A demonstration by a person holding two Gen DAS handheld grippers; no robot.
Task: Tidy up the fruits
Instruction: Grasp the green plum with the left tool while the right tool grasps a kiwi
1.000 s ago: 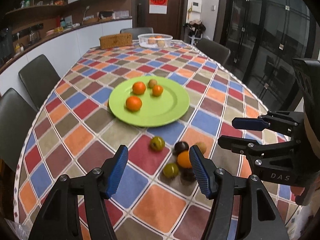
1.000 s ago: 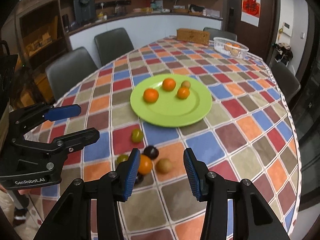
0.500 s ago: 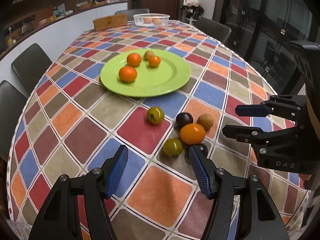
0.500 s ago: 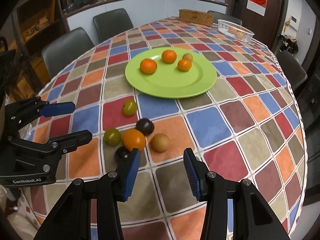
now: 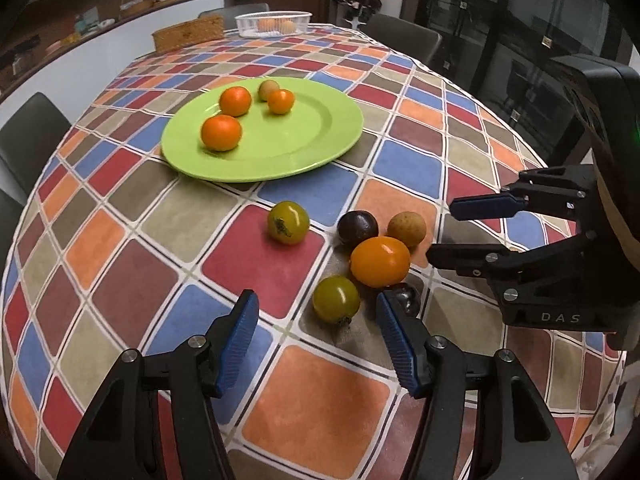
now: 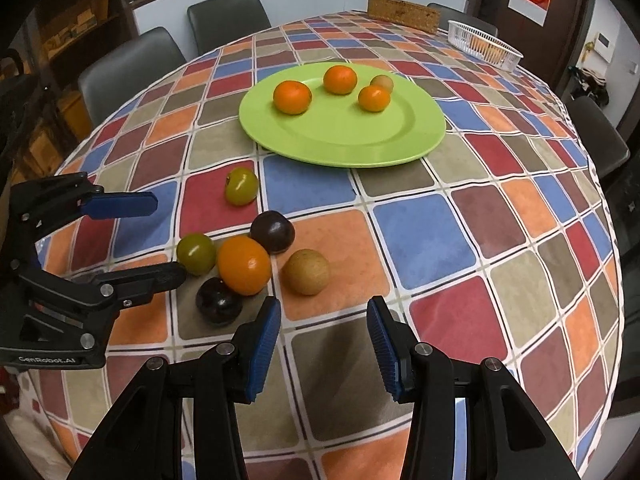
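The left gripper (image 5: 316, 324), jaws just narrowed but parted and empty, hovers near a green tomato (image 5: 336, 299). The right gripper (image 6: 324, 332), also parted and empty, sits near a brown fruit (image 6: 307, 271). The green plate (image 5: 320, 136) lies farther off.

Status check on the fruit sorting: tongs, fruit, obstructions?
Left tongs just narrowed, empty; right tongs open, empty. Six loose fruits by orange one; four on green plate. Fruits tightly clustered, awkward pick.
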